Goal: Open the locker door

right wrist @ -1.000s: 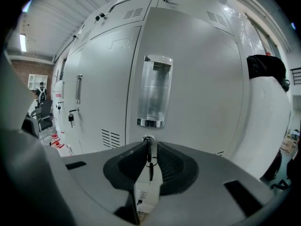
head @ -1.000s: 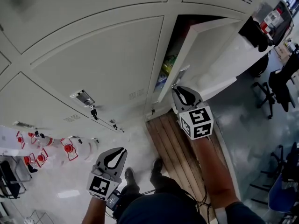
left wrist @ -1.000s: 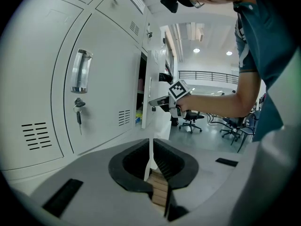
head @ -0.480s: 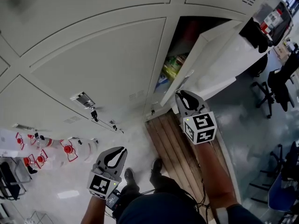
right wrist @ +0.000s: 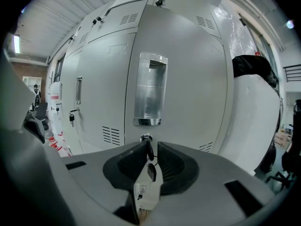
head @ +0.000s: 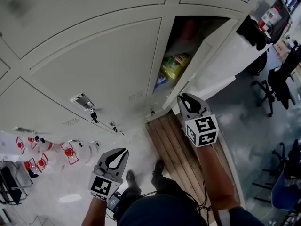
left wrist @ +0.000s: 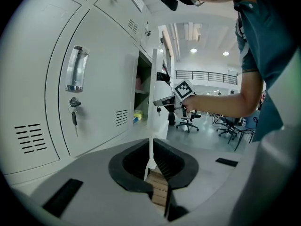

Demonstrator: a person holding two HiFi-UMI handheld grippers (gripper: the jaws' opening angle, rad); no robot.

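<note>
The grey locker door (head: 221, 55) stands partly open, swung out to the right. Inside the locker, a yellow-green packet (head: 175, 65) shows on a shelf. My right gripper (head: 184, 99) is at the door's free edge. In the right gripper view its jaws are shut on the key (right wrist: 147, 147), which sits in the lock under the recessed metal handle (right wrist: 150, 91). A small fob hangs from the key. My left gripper (head: 118, 155) hangs low in front of the closed lockers, shut and holding nothing. The left gripper view shows the door's edge (left wrist: 153, 102) and the right gripper's marker cube (left wrist: 184, 89).
A wooden platform (head: 174, 145) lies on the floor under the open door. Office chairs (head: 270, 88) stand to the right. Red-and-white objects (head: 69, 150) sit on the floor at left. The neighbouring closed locker has a key (left wrist: 73, 112) hanging in its lock.
The locker door has swung wider open to the right, showing more of the inside. My right gripper has followed it slightly. The left gripper has stayed put.
</note>
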